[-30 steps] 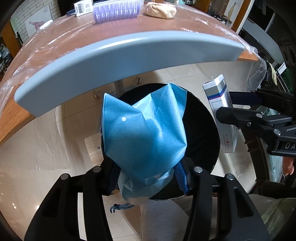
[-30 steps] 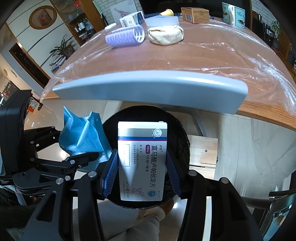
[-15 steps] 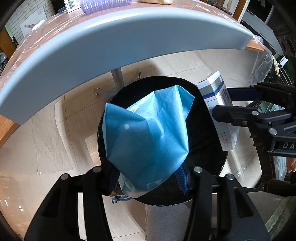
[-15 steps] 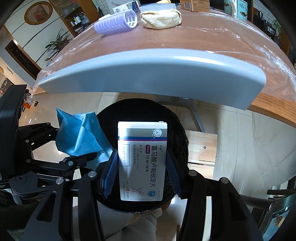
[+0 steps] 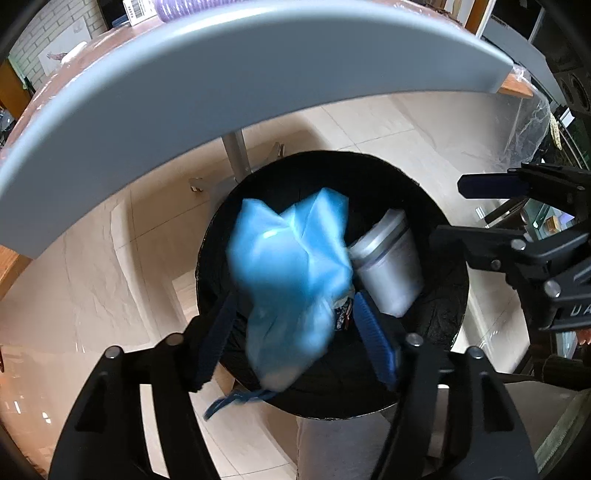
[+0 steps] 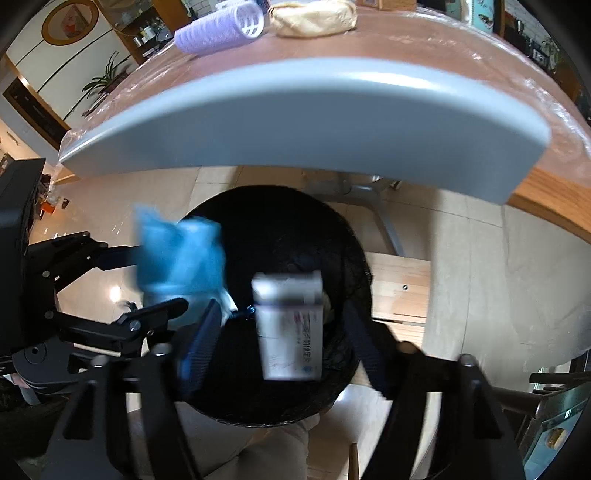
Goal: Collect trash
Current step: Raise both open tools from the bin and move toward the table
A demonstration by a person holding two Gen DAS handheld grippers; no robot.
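A black round bin (image 5: 448, 317) (image 6: 354, 258) stands on the floor under both grippers. My left gripper (image 5: 295, 325) is opening, and a crumpled blue wad (image 5: 291, 280) drops, blurred, between its fingers with a gap on each side. My right gripper (image 6: 282, 339) is opening too. The white medicine box (image 6: 290, 325) falls loose between its blue pads (image 6: 203, 339) over the bin mouth. That box (image 5: 388, 266) also appears blurred inside the bin beside the blue wad (image 6: 181, 254). In each view the other gripper (image 5: 461, 210) (image 6: 147, 284) reaches in from the side.
A plastic-covered wooden table with a grey edge (image 5: 258, 59) (image 6: 295, 118) overhangs the bin. On it lie a purple hair roller (image 6: 218, 31) and a beige lump (image 6: 314, 16). A metal table leg (image 5: 236, 155) and a wooden block (image 6: 399, 288) stand behind the bin. A person's trouser leg (image 5: 343, 446) is below.
Both grippers have opened over the bin. The blue wad and the white box, held firmly before, have slipped from the pads and are dropping in.
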